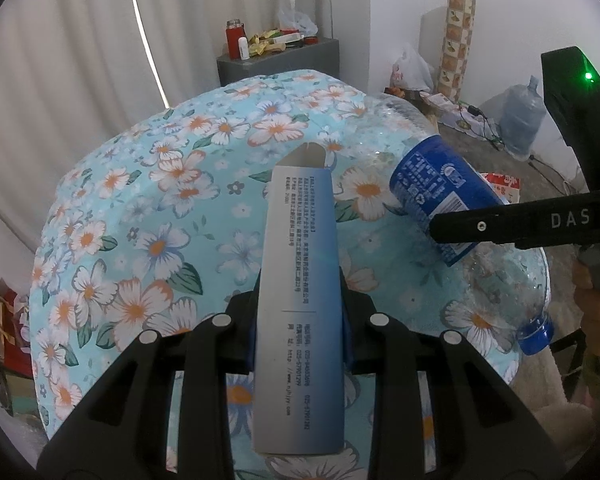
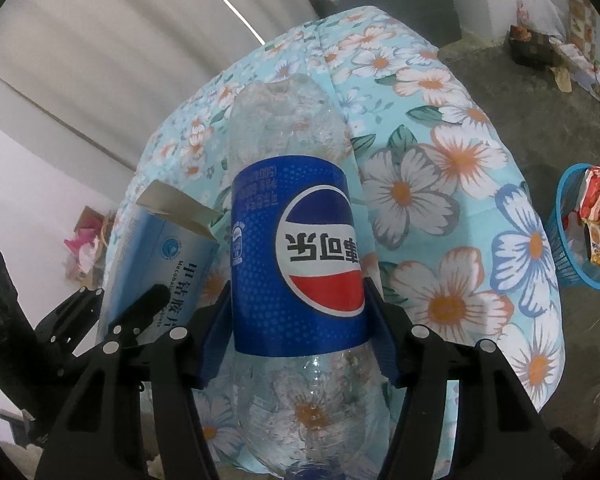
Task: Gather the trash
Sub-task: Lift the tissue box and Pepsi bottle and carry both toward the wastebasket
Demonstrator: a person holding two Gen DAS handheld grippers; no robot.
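1. Left wrist view: the left gripper is clamped on a slim cardboard carton, pads pressing its two long sides near mid-length. The carton is light and crushable, its top flap open; a grip on the flat sides holds best.
2. Same view: the right gripper reaches in from the right across a plastic bottle. Both items sit above the floral bedding. A grey cabinet and a large water jug stand well behind.
3. Right wrist view: the right gripper grasps the bottle across its blue label, cap towards the camera. The bottle looks empty: light, smooth, easily dented; the labelled band gives the surest hold.
4. Same view: the carton sits just beside the bottle. A blue basket already holding wrappers stands on the floor at right, likely the drop point; the bedding bulges between.
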